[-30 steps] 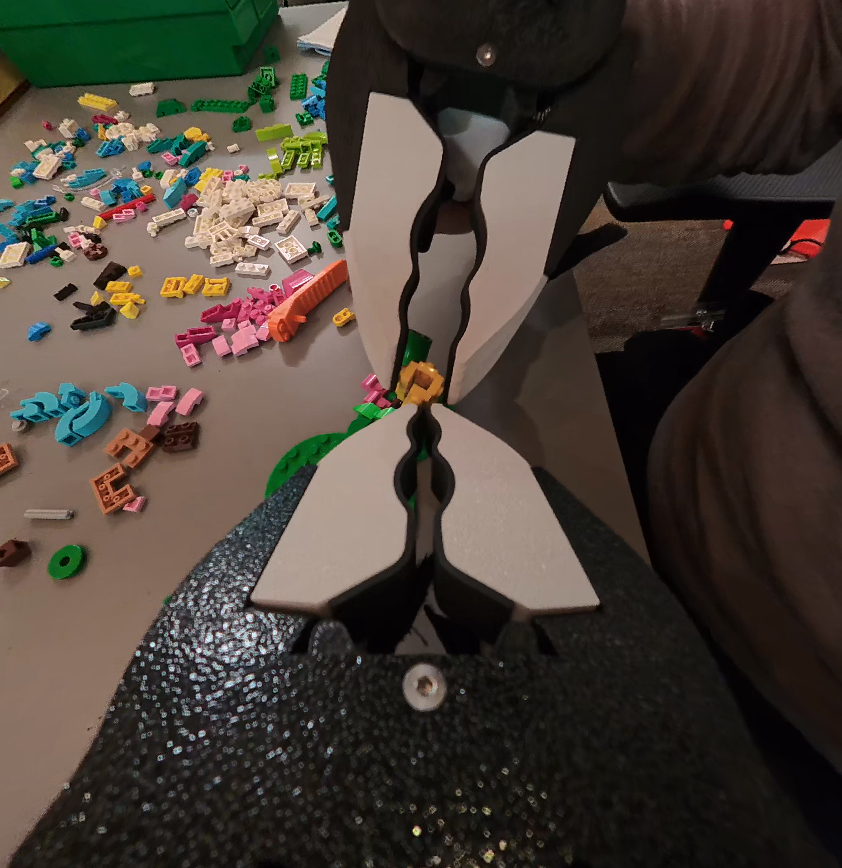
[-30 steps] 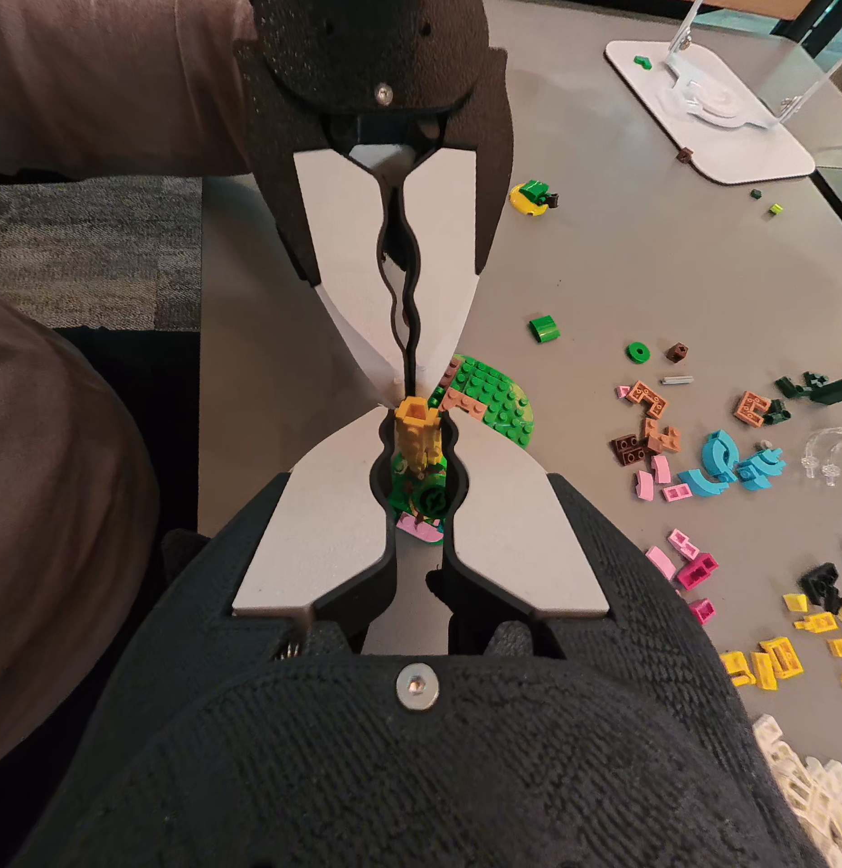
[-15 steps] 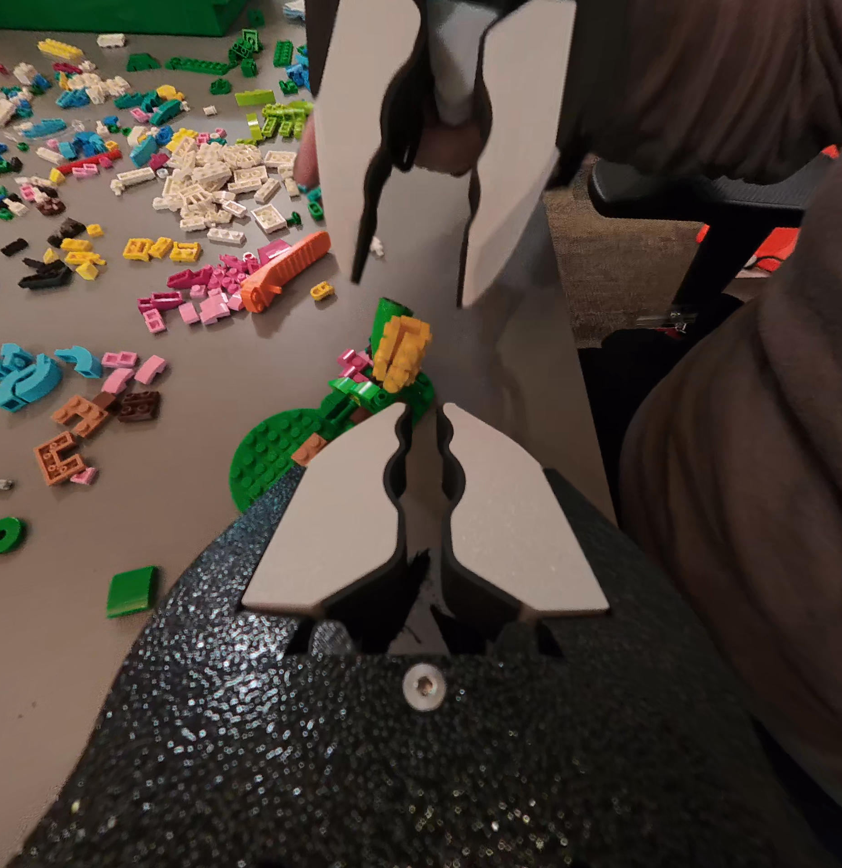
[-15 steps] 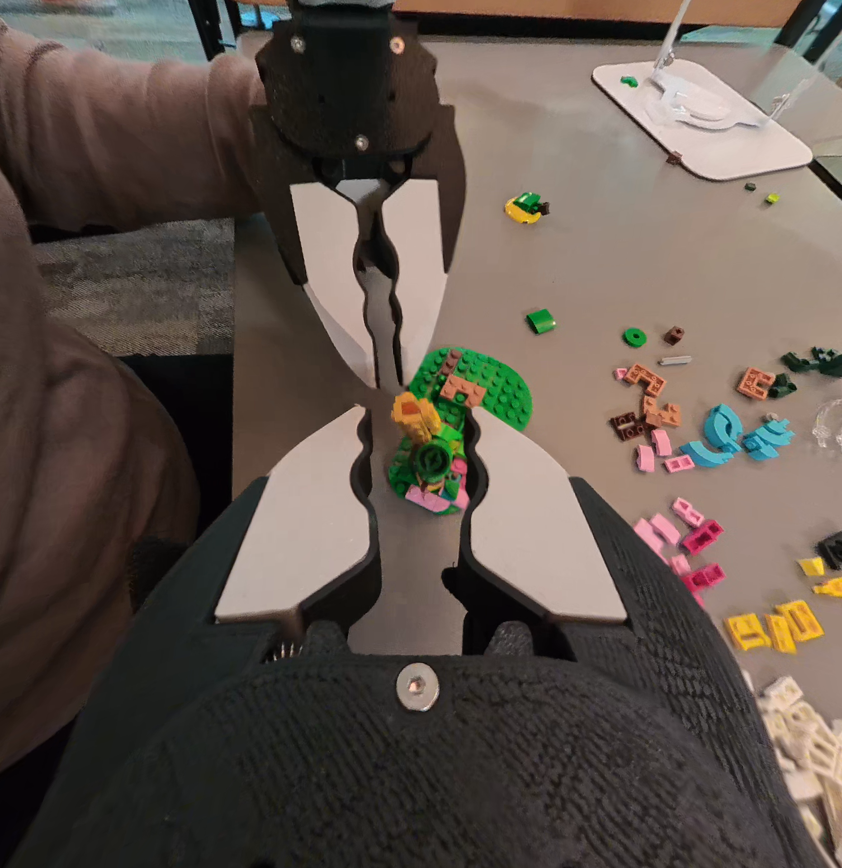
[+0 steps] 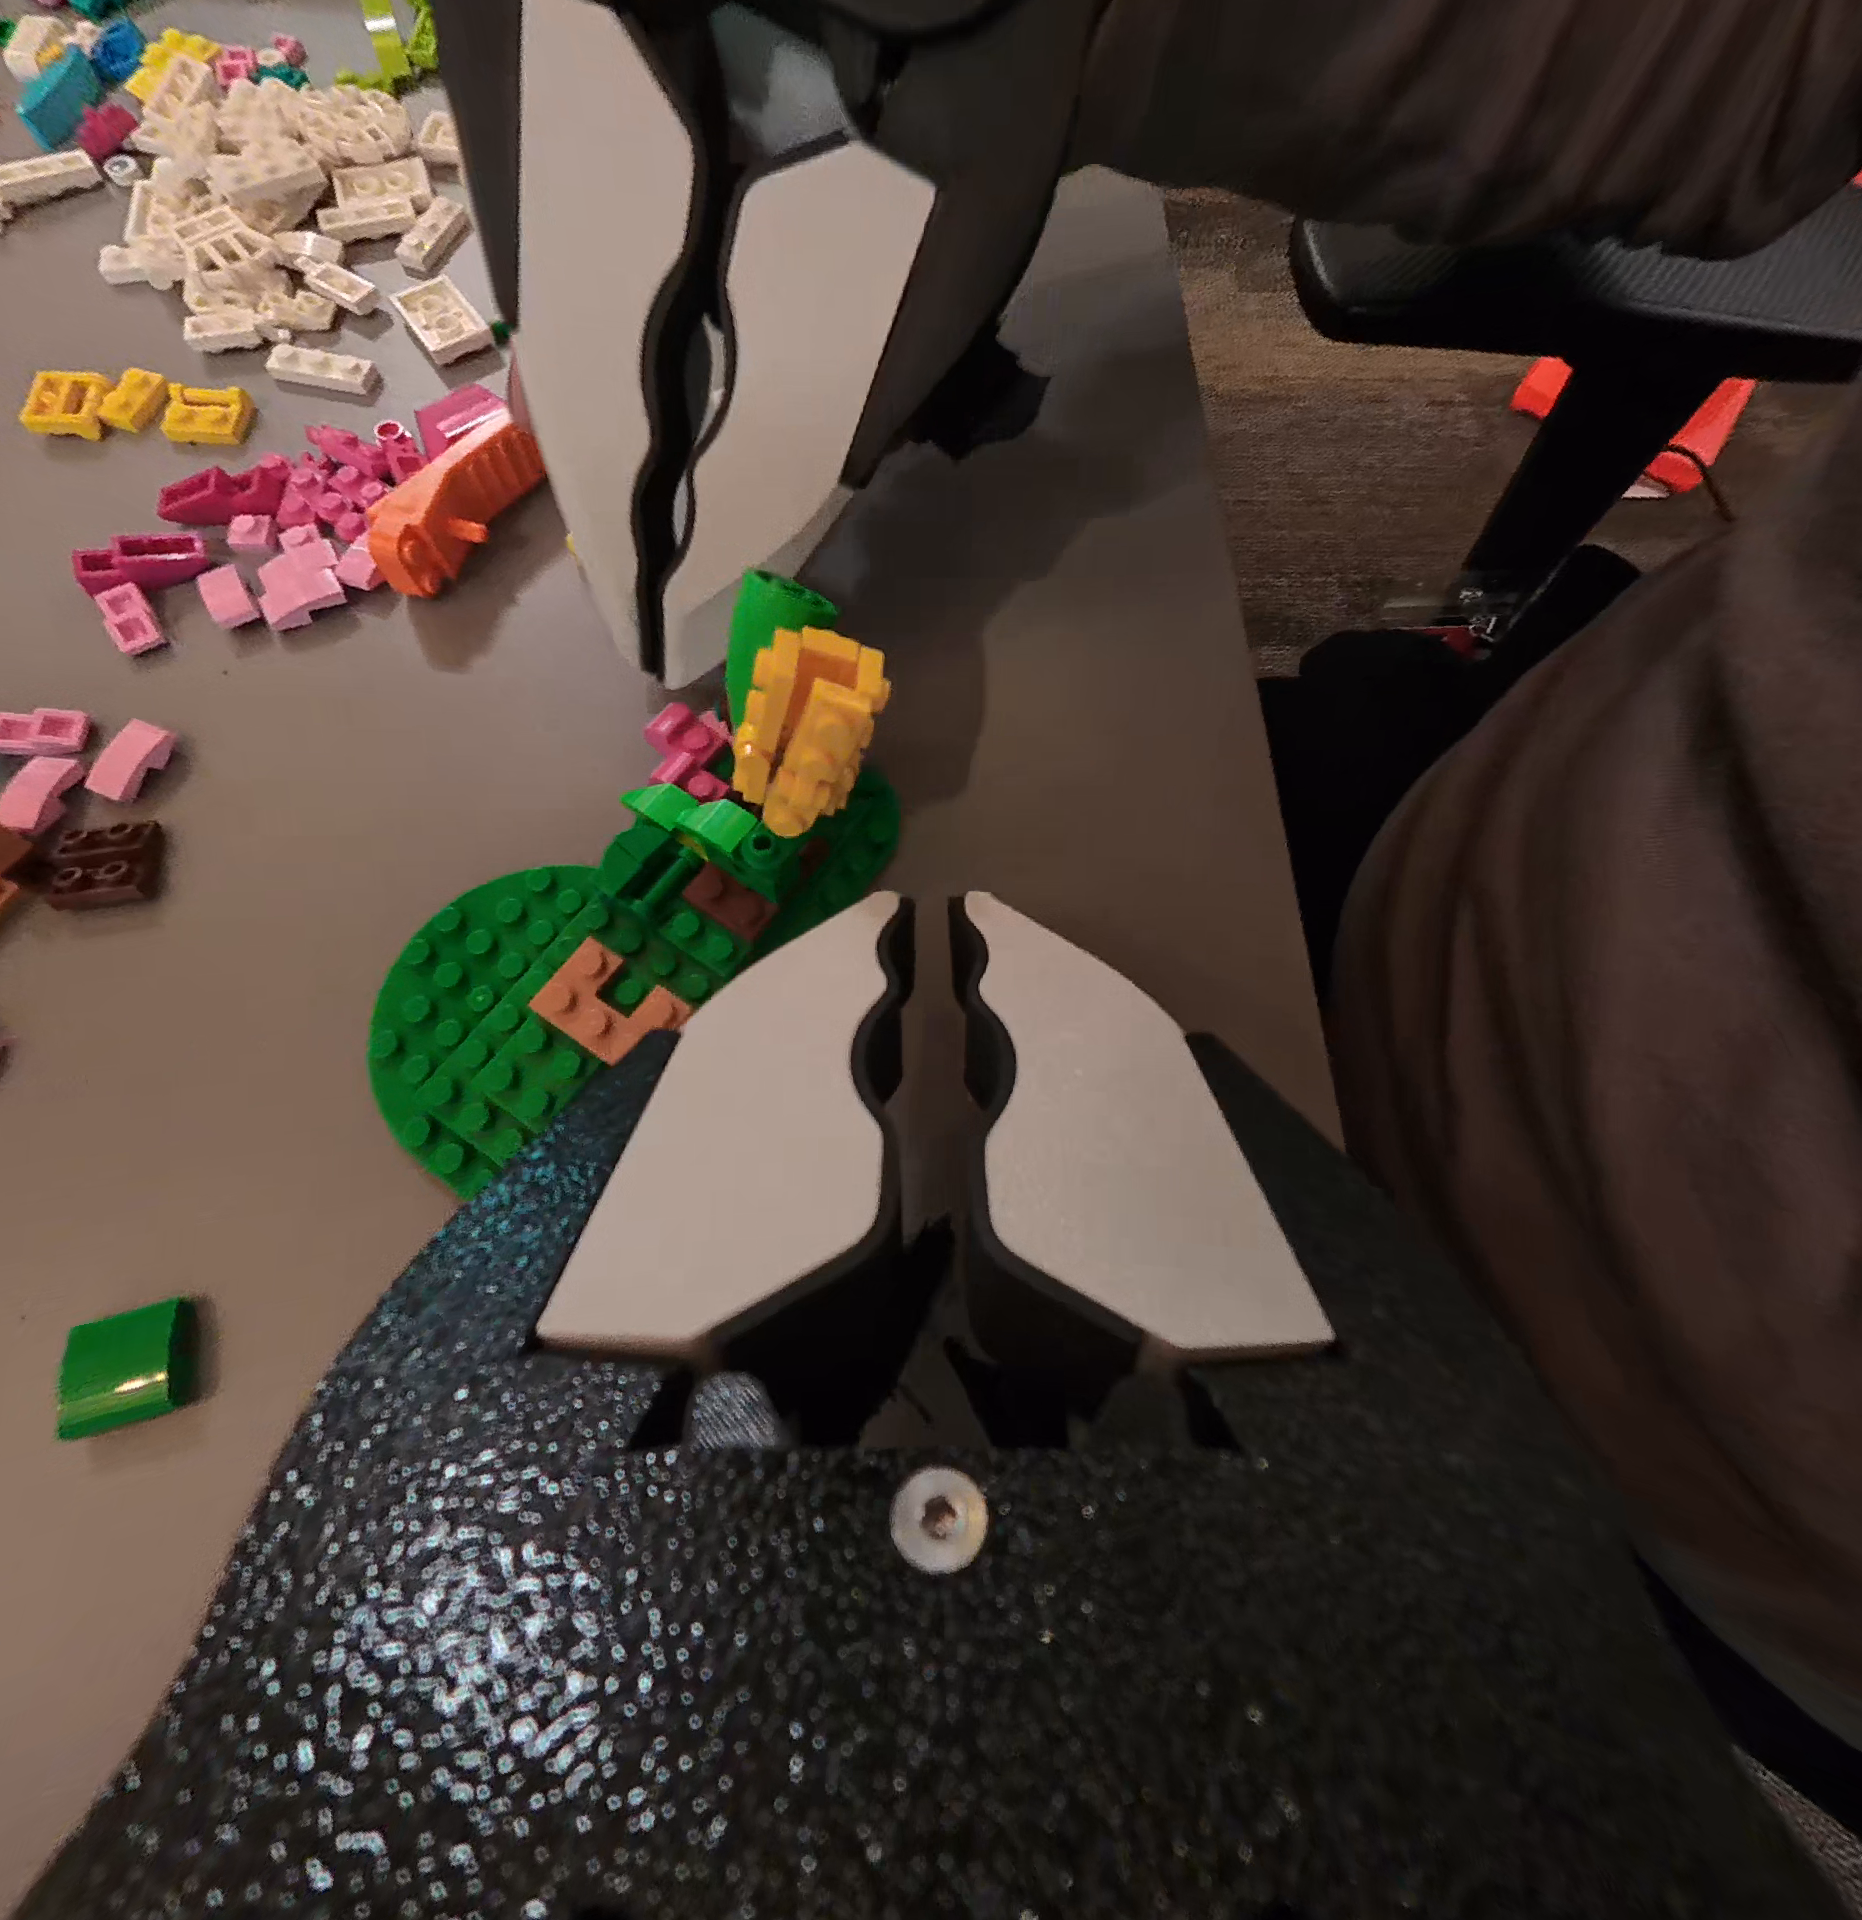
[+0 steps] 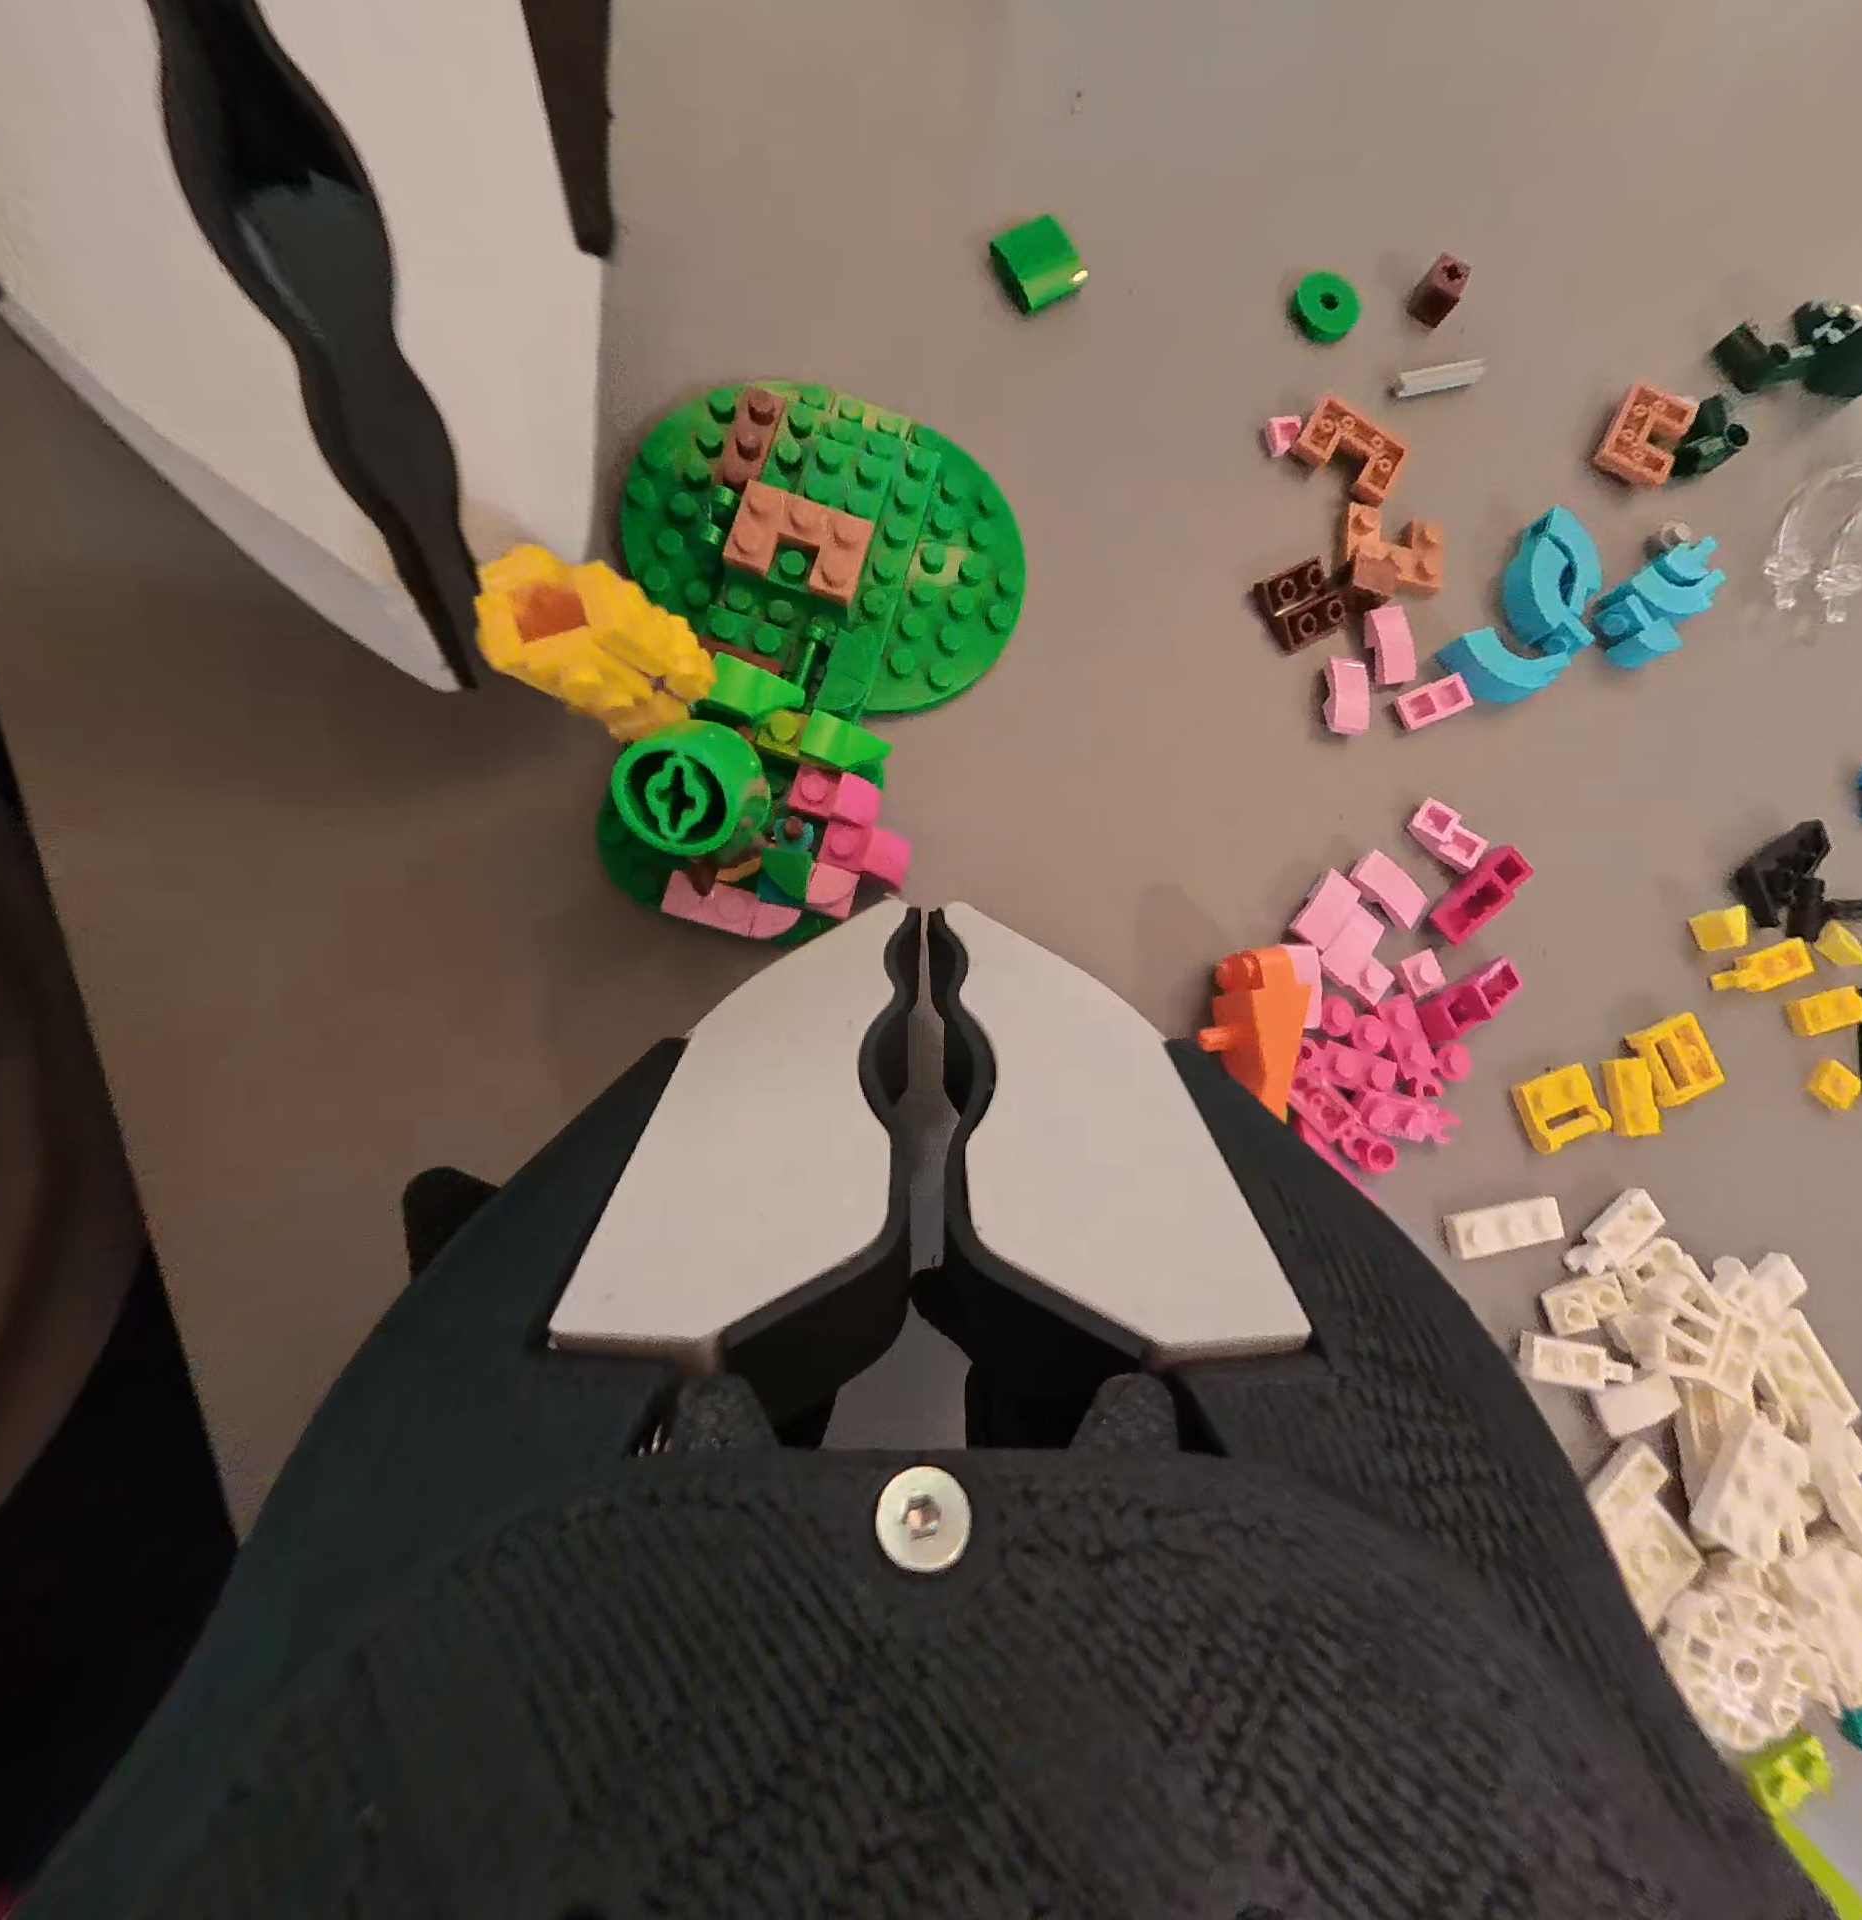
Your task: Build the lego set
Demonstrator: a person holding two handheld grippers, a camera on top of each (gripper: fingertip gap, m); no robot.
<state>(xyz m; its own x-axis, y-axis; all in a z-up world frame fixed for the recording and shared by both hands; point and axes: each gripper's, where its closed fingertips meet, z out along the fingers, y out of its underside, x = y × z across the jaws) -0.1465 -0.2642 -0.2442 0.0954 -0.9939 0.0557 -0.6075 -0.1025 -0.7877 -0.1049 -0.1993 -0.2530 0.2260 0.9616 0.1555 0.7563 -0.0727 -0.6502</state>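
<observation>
Nearest, left tool (image 5: 932, 906) nearly closed, gripping nothing; right tool (image 6: 924, 914) likewise pinched together and empty. Beyond, at 11 o'clock, lego build (image 6: 761, 665) on grey counter (image 6: 1166, 675), apart from both. Farther, at 2 o'clock, loose bricks (image 6: 1374, 1029) scattered.

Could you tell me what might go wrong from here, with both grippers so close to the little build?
The yellow flower leans off the green base plate, and the right gripper hangs just beside it; a nudge might snap it off. The build sits near the table edge, so a push could send it over.
</observation>
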